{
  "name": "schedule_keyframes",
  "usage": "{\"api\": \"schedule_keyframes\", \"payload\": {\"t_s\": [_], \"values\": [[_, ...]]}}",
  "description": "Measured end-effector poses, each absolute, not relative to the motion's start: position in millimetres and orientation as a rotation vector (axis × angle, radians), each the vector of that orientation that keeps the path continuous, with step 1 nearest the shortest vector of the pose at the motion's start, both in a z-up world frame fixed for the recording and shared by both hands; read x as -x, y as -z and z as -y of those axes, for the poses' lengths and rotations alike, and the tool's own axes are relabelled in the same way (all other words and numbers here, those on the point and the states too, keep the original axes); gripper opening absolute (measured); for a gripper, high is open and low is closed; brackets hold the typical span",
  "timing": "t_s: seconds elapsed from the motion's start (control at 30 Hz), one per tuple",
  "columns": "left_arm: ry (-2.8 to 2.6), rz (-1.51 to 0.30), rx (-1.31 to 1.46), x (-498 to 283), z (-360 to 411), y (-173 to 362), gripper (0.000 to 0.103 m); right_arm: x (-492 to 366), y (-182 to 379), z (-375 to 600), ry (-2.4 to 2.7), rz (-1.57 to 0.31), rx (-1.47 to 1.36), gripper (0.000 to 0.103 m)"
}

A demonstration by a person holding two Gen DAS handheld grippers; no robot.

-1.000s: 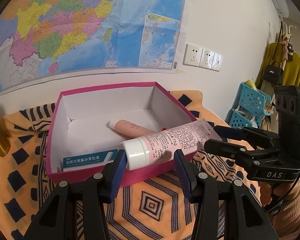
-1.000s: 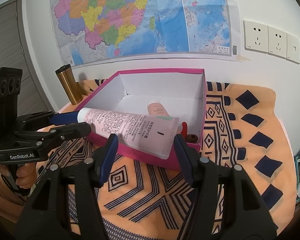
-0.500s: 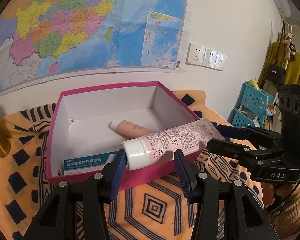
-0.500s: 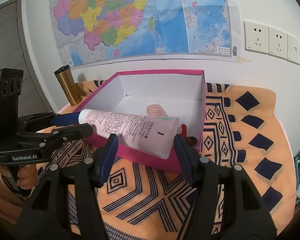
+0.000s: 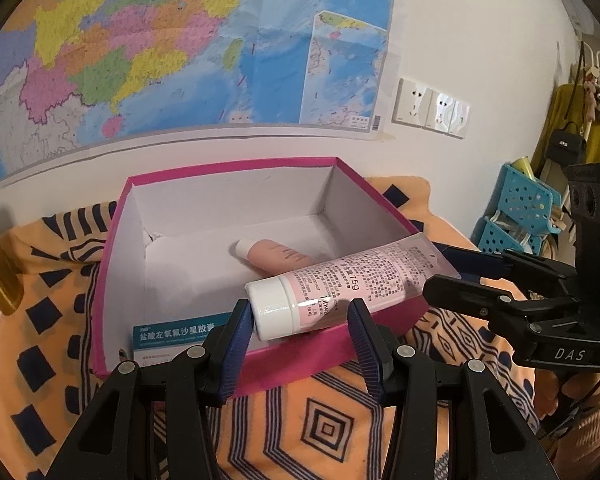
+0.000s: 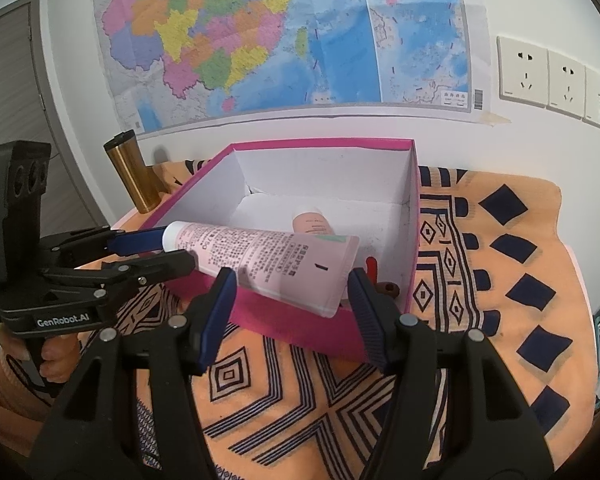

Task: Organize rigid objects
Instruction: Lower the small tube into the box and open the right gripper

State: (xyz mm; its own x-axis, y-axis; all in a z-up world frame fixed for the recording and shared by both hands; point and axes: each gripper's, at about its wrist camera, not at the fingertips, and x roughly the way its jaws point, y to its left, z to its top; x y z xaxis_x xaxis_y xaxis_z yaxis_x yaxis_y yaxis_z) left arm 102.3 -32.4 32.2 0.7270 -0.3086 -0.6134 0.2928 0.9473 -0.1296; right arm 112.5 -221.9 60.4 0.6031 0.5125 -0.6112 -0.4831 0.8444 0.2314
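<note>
A pale pink tube [image 5: 340, 280] with a white cap lies across the front rim of an open magenta box [image 5: 112, 272]. My left gripper [image 5: 298, 322] has its fingers either side of the cap end. My right gripper [image 6: 290, 294] has its fingers either side of the flat crimped end [image 6: 320, 276]. Both look shut on the tube, holding it level over the box edge. Inside the box lie a smaller peach tube [image 5: 276, 254], a blue-and-white carton [image 5: 172, 334] and a red-brown item [image 6: 380, 280].
The box [image 6: 414, 208] sits on an orange patterned cloth [image 6: 500, 264]. A gold tumbler [image 6: 134, 176] stands at the back left by the wall. Blue plastic baskets [image 5: 516, 216] stand off the table's right side. A map and sockets hang on the wall.
Both grippers and the tube have risen slightly and shifted a little toward the box; the grip has not changed.
</note>
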Motion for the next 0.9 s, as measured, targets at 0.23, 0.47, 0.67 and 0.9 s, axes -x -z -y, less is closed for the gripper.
{"api": "schedule_keyframes", "payload": {"t_s": [0.23,0.47,0.67,0.9], "values": [[0.323,-0.696,0.022,-113,34,-27,0.049,-123,-55,220,-0.563,-0.741,-0.038,0.06],[0.315,-0.713,0.023,-121,37,-20,0.049,-130,-48,220,-0.544,-0.763,-0.045,0.06],[0.315,-0.734,0.024,-129,39,-15,0.049,-134,-44,220,-0.524,-0.779,-0.04,0.06],[0.318,-0.757,0.02,-140,42,-9,0.049,-136,-42,219,-0.497,-0.782,-0.027,0.06]]}}
